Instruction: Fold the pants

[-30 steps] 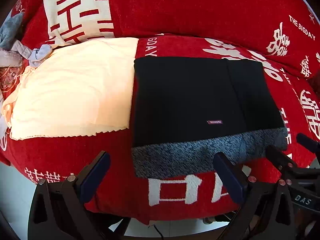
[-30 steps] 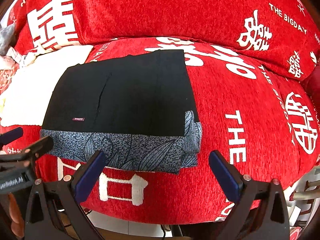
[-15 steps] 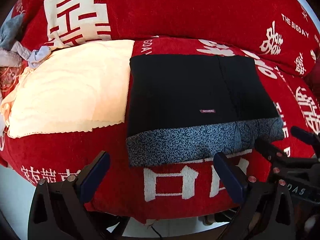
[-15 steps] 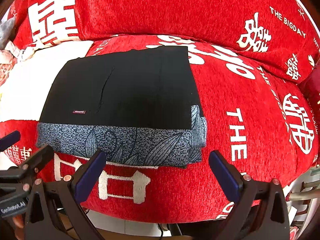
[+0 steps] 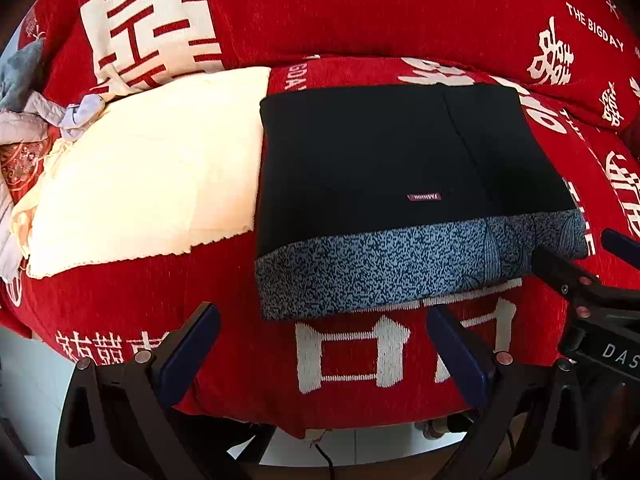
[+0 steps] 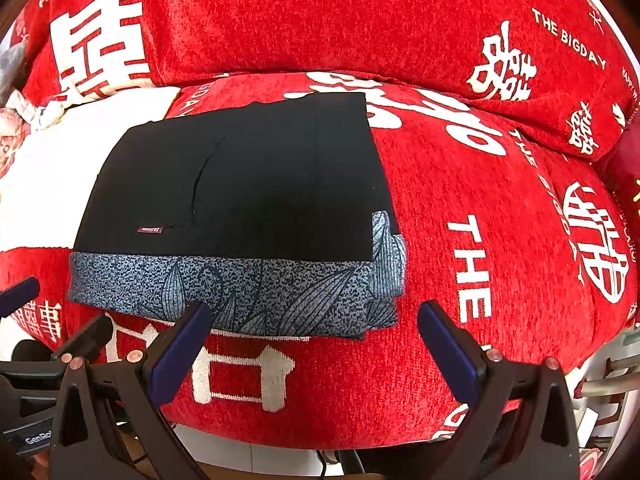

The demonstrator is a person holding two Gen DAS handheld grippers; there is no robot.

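Observation:
The black pants [image 5: 384, 168] lie folded into a flat rectangle on the red sofa seat, with a blue-grey leaf-patterned layer [image 5: 392, 268] showing along the near edge. They also show in the right wrist view [image 6: 248, 192]. My left gripper [image 5: 320, 344] is open and empty, just in front of the near edge. My right gripper [image 6: 308, 344] is open and empty, its left fingertip [image 6: 188, 332] over the patterned edge. The right gripper also shows at the right of the left wrist view [image 5: 576, 272].
A cream towel [image 5: 144, 184] lies left of the pants. Crumpled grey and patterned cloth [image 5: 24, 120] sits at the far left. The red back cushion [image 6: 320, 16] rises behind. The seat's front edge [image 5: 320, 420] drops to a white floor.
Both grippers have drawn a little closer to the pants' near edge. The pants have not moved.

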